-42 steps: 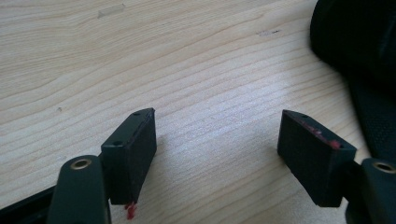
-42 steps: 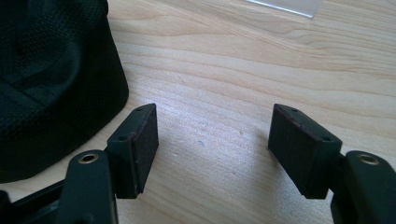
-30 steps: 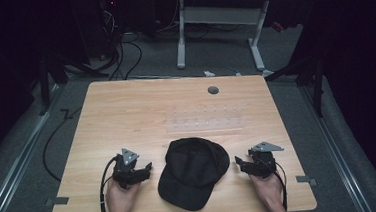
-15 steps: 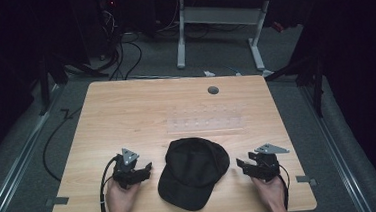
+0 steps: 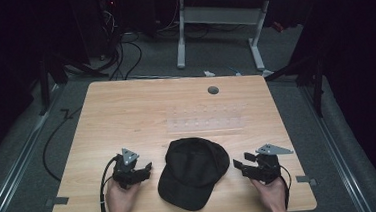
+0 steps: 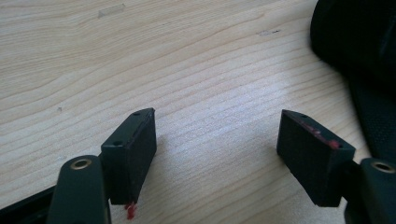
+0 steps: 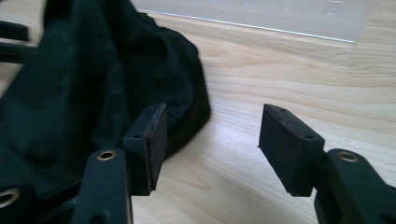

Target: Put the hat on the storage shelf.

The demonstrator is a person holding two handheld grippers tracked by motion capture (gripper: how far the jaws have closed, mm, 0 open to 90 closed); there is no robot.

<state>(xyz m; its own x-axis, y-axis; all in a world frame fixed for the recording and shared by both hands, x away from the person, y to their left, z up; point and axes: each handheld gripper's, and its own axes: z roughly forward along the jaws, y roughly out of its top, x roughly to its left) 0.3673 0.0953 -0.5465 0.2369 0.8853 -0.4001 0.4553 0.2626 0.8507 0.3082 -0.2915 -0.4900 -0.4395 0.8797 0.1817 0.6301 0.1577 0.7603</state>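
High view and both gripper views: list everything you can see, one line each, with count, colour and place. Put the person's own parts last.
Cap: one, black, near edge of the table, between the two grippers, touching neither.
Clear strip: one, transparent, flat on the table beyond the cap.
Round port: one, grey, far side of the tabletop.
Table: one, light wood, centre of the high view.
Second desk: one, white legs, on the floor behind the table.
Cables: several, black, on the floor at far left.
Tape tabs: two, grey, at the table's near corners.
Left gripper: one, black, left of the cap, jaws open.
Right gripper: one, black, right of the cap, jaws open.
Hands: two, holding the grippers.
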